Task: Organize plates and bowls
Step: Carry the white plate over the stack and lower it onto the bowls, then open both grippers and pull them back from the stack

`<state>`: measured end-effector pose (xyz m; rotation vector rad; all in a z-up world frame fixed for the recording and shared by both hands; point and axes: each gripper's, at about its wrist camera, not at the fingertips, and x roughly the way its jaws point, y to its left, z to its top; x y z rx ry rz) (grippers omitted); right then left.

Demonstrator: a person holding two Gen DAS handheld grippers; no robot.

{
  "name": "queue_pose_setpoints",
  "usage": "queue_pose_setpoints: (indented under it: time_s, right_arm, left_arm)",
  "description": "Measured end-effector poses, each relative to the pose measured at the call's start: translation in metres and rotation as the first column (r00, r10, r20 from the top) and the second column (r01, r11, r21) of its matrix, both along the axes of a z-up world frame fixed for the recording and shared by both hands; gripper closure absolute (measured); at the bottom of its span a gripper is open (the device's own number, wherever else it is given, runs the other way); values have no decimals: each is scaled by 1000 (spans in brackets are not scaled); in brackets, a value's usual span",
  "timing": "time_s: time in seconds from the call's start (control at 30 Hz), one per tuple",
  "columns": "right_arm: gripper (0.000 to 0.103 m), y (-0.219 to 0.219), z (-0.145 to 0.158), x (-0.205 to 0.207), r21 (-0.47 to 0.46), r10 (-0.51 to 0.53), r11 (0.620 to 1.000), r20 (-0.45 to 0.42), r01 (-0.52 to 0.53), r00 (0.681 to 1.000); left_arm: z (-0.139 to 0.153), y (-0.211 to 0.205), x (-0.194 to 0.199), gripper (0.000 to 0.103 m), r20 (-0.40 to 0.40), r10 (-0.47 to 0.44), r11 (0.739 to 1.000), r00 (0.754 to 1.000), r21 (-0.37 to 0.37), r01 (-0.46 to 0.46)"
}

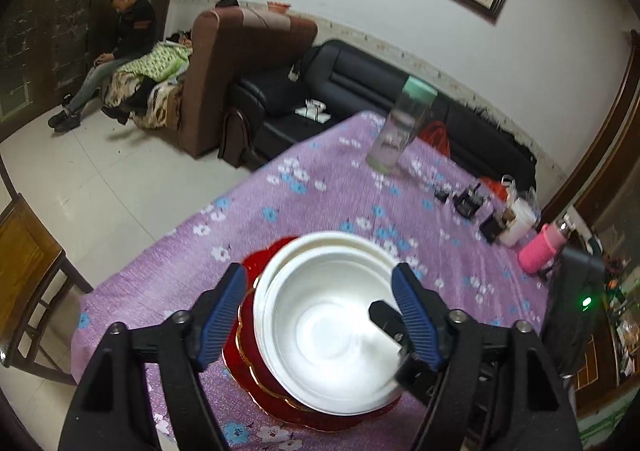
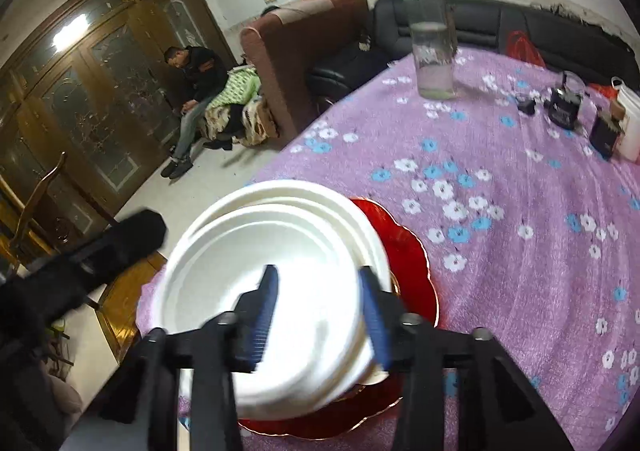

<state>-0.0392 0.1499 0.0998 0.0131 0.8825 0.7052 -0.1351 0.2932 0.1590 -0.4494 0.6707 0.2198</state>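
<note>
Both grippers hang released over the white bowls nested on the red plates at the table's near edge, the right gripper straddling the rim, the left gripper spread wider around it.

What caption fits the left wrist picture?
Open left gripper over stacked white bowls on red plates, purple flowered tablecloth below.

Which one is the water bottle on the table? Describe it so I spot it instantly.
Look to the far end of the purple floral tablecloth, near the black sofa. The clear bottle stands there alone, upright, the tallest item, with a mint-green cap.
</note>
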Motion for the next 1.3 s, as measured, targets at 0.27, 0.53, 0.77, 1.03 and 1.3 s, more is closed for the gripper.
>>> queue_pose_setpoints:
  time_s: [0.27, 0.53, 0.77, 1.03, 1.3]
  right_arm:
    - [38, -10, 15, -7, 67, -15, 998, 46, 12, 999]
    - [28, -53, 25, -19, 126, -119, 986, 95, 106, 988]
    - [27, -82, 21, -31, 116, -213, 974, 150, 196, 966]
    - [22, -90, 20, -47, 80, -238, 971, 221, 226, 946]
    - [19, -85, 23, -63, 64, -229, 973, 269, 220, 936]
  left_arm:
    - [7, -3, -11, 22, 41, 28, 999, 999, 30, -29]
    - [5, -23, -17, 5, 72, 116, 965, 991, 229, -129]
    - [-3, -49, -10, 4, 42, 98, 930, 994, 351, -106]
    - [-9, -55, -10, 4, 24, 91, 932, 996, 350, -94]
    - [-13, -56, -15, 4, 23, 94, 934, 995, 343, -96]
